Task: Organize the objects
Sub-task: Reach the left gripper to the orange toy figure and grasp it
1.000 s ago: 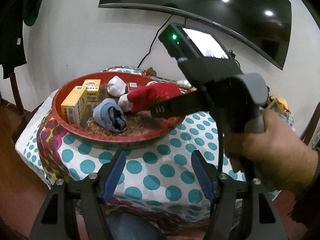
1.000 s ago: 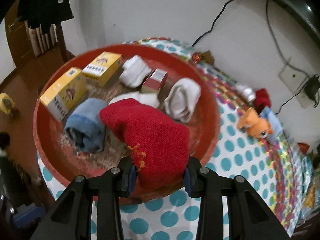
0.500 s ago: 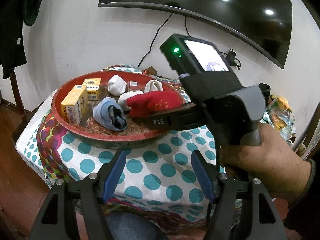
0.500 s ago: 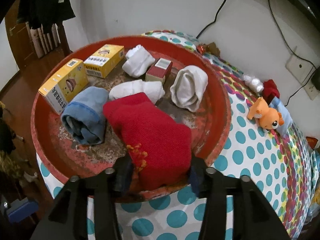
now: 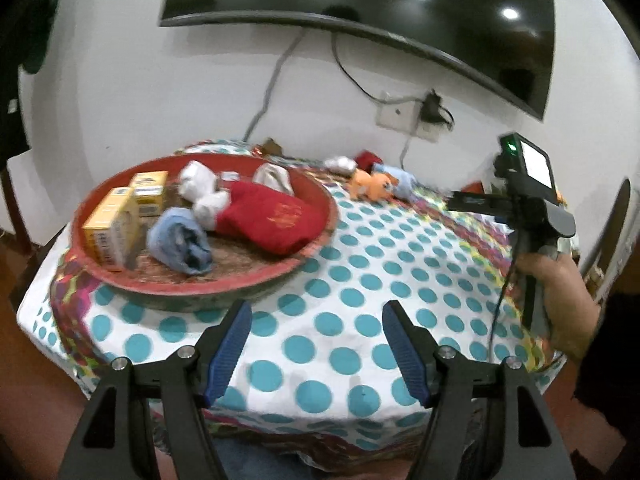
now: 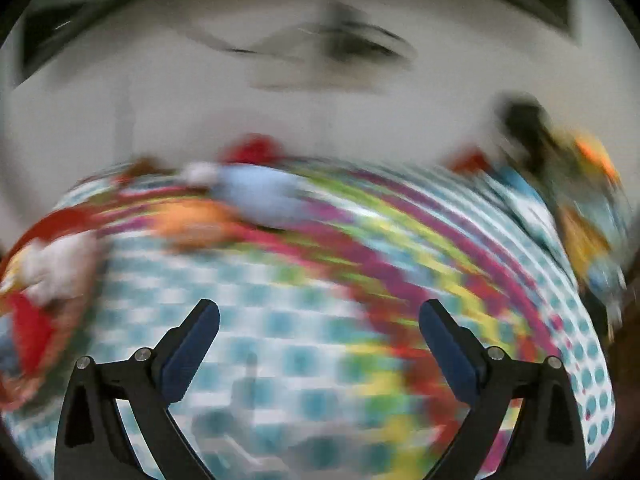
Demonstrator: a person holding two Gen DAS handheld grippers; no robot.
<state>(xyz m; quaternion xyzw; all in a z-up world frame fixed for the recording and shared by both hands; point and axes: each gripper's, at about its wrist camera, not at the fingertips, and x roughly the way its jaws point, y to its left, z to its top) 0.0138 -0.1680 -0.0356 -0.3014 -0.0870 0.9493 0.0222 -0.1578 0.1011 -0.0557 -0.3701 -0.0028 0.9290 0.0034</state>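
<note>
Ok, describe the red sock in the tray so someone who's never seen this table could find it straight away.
On the polka-dot table sits a big round red tray at the left. The red sock lies in the tray's near right part, against the rim, beside a rolled blue sock. It is the largest cloth item there and the only red one, with gold stitching on top.

We see a dark curved television (image 5: 360, 4) mounted high on the white wall (image 5: 160, 92), ceiling lights mirrored in it. Below its right half sits a wall socket (image 5: 396, 114) with a black plug (image 5: 434, 106), and a grey cable (image 5: 268, 88) hangs towards the table's far edge.
</note>
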